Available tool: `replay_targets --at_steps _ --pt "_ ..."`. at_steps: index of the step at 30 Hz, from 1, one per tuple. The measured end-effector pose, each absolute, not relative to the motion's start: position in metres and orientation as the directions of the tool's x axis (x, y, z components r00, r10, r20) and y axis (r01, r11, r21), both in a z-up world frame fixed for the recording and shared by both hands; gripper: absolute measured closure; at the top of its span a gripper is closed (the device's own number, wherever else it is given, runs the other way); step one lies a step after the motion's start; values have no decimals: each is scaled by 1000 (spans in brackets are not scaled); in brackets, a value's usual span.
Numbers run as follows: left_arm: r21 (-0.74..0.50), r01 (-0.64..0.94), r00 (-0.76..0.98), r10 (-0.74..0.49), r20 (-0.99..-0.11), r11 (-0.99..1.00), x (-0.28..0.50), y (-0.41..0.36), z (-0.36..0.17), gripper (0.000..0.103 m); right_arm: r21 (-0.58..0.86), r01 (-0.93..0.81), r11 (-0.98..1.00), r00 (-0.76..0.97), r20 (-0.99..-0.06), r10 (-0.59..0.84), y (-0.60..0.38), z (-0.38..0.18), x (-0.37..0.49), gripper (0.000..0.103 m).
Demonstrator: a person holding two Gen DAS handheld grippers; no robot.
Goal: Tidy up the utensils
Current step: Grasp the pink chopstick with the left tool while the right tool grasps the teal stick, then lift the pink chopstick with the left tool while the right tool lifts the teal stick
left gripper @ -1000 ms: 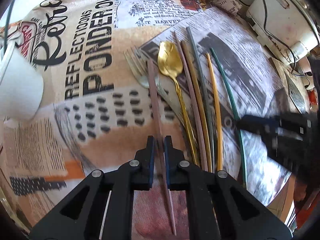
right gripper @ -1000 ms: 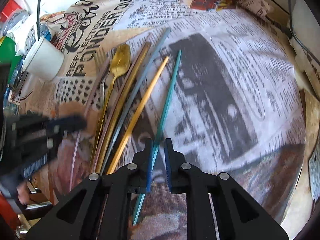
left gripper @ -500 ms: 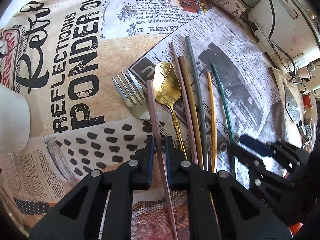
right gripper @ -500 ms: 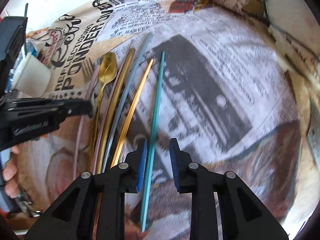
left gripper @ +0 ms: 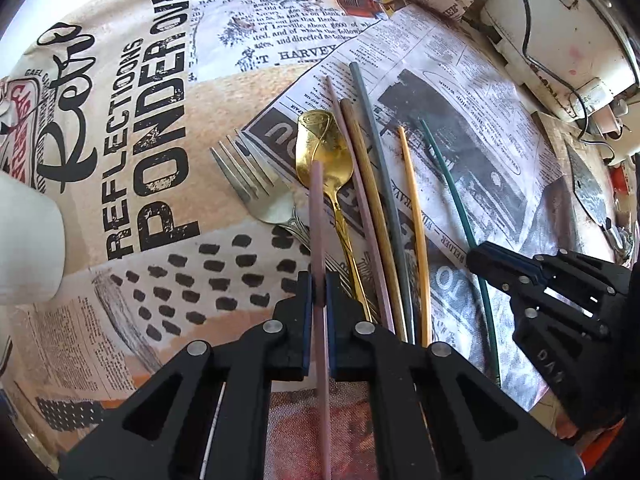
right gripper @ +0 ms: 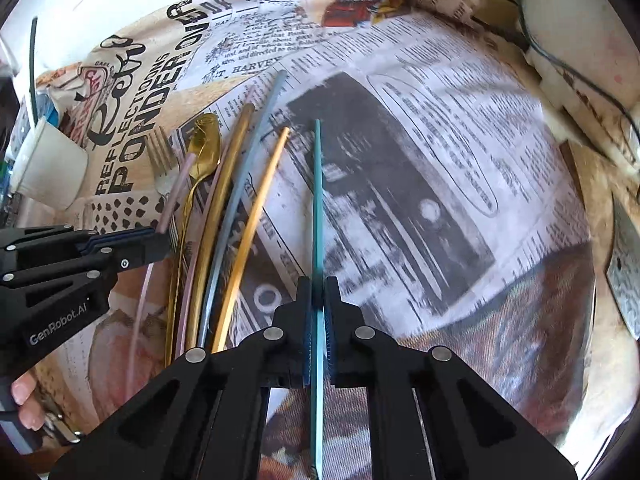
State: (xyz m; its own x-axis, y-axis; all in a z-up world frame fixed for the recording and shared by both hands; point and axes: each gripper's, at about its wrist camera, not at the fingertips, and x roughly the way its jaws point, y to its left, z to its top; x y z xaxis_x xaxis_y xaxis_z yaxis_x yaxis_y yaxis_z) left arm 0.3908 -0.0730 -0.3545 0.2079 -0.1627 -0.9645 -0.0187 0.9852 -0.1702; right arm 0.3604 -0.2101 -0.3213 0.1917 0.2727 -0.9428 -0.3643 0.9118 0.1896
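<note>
My left gripper [left gripper: 318, 280] is shut on a pink chopstick [left gripper: 317, 216] that points forward over a silver fork [left gripper: 256, 188] and a gold spoon [left gripper: 326, 156]. To its right lie another pink chopstick [left gripper: 360, 200], a brown one [left gripper: 370, 200], a grey one [left gripper: 380, 168] and a yellow one [left gripper: 414, 208]. My right gripper [right gripper: 319, 284] is shut on a teal chopstick [right gripper: 318, 200], held apart from the row. The right gripper also shows in the left wrist view [left gripper: 480, 258], on the teal chopstick [left gripper: 448, 176].
A white cup [right gripper: 48, 164] stands at the far left on the printed tablecloth [left gripper: 140, 100]. A white appliance with cables [left gripper: 560, 32] sits at the back right. The left gripper body [right gripper: 80, 248] is at the left of the right wrist view.
My right gripper opened half a second ago and has shut again on the teal chopstick, which now points straight ahead. The left gripper moved forward slightly, still holding the pink chopstick.
</note>
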Motion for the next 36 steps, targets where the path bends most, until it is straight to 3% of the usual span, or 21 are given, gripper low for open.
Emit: replay_targets --at_steps 10,36 --pt "-137 -17 345 -123 -931 990 355 -68 -307 98 269 -353 896 215 -909 357 -242 -299 345 98" --pt "-138 -102 650 -39 -759 985 297 -42 -202 98 237 -488 840 394 -799 455 -233 -200 313 98"
